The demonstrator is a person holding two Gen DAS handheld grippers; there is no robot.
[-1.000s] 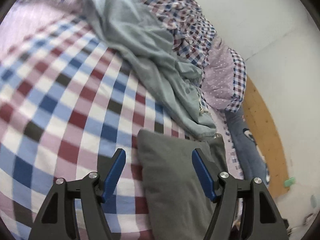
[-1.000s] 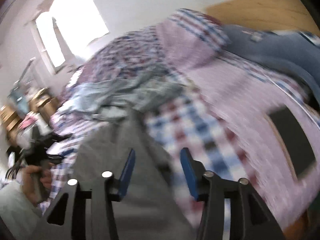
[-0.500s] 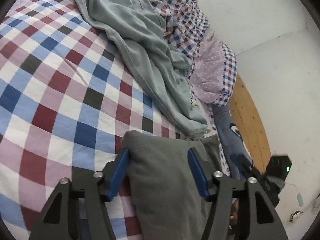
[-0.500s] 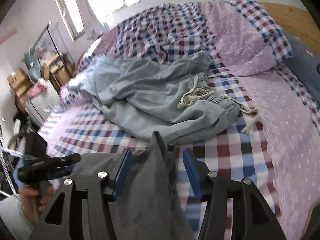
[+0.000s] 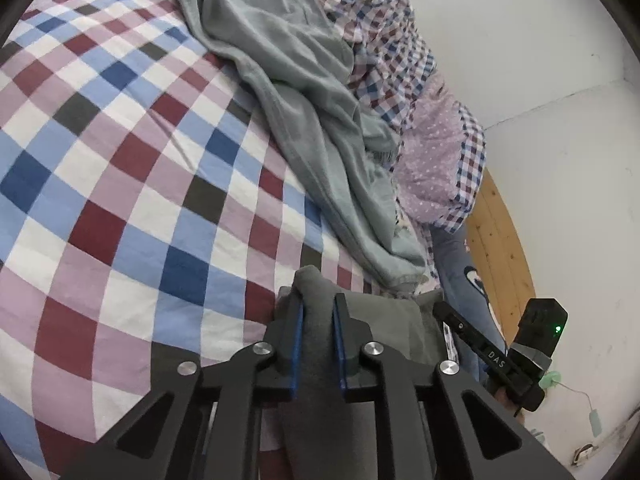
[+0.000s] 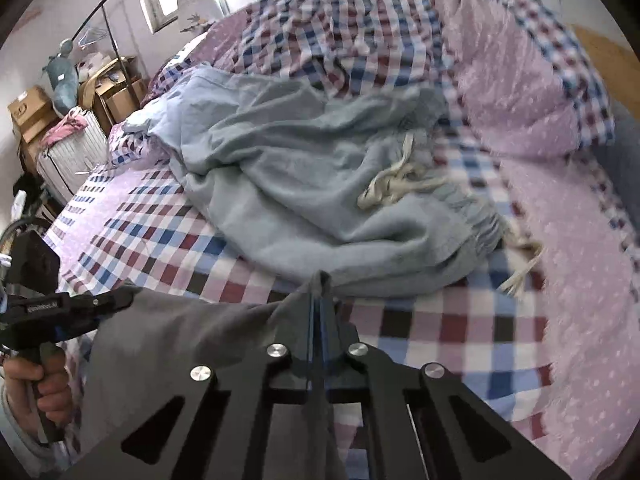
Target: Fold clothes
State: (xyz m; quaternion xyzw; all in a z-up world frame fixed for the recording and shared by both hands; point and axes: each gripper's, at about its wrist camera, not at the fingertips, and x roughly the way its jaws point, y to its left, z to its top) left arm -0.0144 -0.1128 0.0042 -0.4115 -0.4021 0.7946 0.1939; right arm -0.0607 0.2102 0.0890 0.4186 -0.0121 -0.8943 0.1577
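A: Left wrist view: we log the dark grey garment [image 5: 320, 344] bunched at the near edge of the bed, a thick fold of it clamped between the blue-padded fingers of the left gripper [image 5: 318, 308], jaws narrowed to the width of the fold.

B: Right wrist view agrees. The same dark grey garment [image 6: 192, 344] runs up to a peak inside the right gripper [image 6: 320, 300], whose jaws are pressed nearly together on a thin edge of cloth.

A: We note a hand [image 6: 36, 384] at lower left in that view, gripping the other tool's handle.

B: Beyond the garment, pale blue drawstring trousers [image 6: 304, 184] lie crumpled on the checked bedsheet [image 5: 132, 184], just past the gripper tip. We cannot tell if they touch the grey cloth.

A: Further off, a dotted lilac pillow [image 5: 436, 168] against the wooden headboard [image 5: 500, 248].
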